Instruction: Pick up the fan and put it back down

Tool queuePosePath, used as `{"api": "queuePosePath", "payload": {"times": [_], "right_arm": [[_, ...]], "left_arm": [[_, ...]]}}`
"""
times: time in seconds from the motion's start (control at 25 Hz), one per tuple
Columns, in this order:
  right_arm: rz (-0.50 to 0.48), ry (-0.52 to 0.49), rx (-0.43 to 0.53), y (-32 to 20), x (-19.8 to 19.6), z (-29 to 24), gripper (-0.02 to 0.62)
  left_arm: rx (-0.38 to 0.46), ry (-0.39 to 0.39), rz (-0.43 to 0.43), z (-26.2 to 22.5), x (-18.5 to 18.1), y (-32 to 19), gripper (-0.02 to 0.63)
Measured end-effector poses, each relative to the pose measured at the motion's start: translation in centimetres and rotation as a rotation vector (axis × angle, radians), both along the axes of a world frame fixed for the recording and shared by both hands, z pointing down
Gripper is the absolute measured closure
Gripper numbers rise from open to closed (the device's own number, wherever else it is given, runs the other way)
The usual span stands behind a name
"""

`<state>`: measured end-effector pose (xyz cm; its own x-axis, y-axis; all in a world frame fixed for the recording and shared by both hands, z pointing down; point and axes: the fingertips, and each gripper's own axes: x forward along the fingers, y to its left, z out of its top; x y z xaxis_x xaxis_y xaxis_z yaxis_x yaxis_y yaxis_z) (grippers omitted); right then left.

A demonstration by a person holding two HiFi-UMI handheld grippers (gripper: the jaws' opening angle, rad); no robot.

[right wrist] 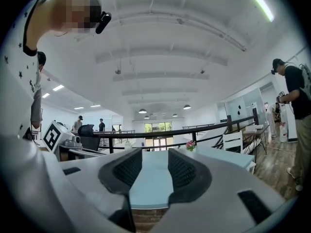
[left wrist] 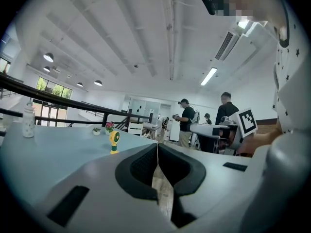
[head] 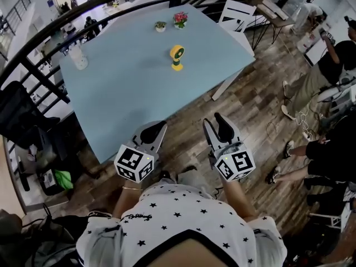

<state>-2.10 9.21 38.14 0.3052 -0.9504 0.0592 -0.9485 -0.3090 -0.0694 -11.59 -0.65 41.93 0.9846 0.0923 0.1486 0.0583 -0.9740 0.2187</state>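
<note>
A small yellow and green fan (head: 177, 57) stands upright near the middle of the light blue table (head: 128, 93). In the left gripper view the fan (left wrist: 114, 141) shows far ahead, left of the jaws. Both grippers hang over the wooden floor just short of the table's near edge, well apart from the fan. My left gripper (head: 154, 131) is shut, its black pads meeting with nothing between them (left wrist: 157, 152). My right gripper (head: 216, 124) is open; only the table top shows through its gap (right wrist: 154, 166). The fan does not show in the right gripper view.
A white bottle (head: 79, 57) stands at the table's left, with two small potted plants (head: 179, 19) at its far end. A white chair (head: 236, 15) is beyond the right corner. A black railing (head: 33, 71) runs along the left. People stand at the right (head: 328, 60).
</note>
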Motion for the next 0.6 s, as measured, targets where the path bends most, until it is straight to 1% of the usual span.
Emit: {"api": "queuePosePath", "payload": {"times": [0.24, 0.4, 0.6], "right_arm": [[-0.039, -0.01, -0.011, -1.8, 1.3, 0.9, 0.439], [-0.092, -0.02, -0.007, -4.0, 3.5, 1.3, 0.436], [-0.17, -0.033, 0.008, -7.1, 6.5, 1.3, 0.428]], "left_arm": [[-0.006, -0.011, -0.045, 0.7, 0.2, -1.4, 0.577], [-0.005, -0.025, -0.119, 1.0, 1.0, -2.9, 0.577], [-0.003, -0.029, -0.201, 0.6, 3.3, -5.2, 0.577]]}}
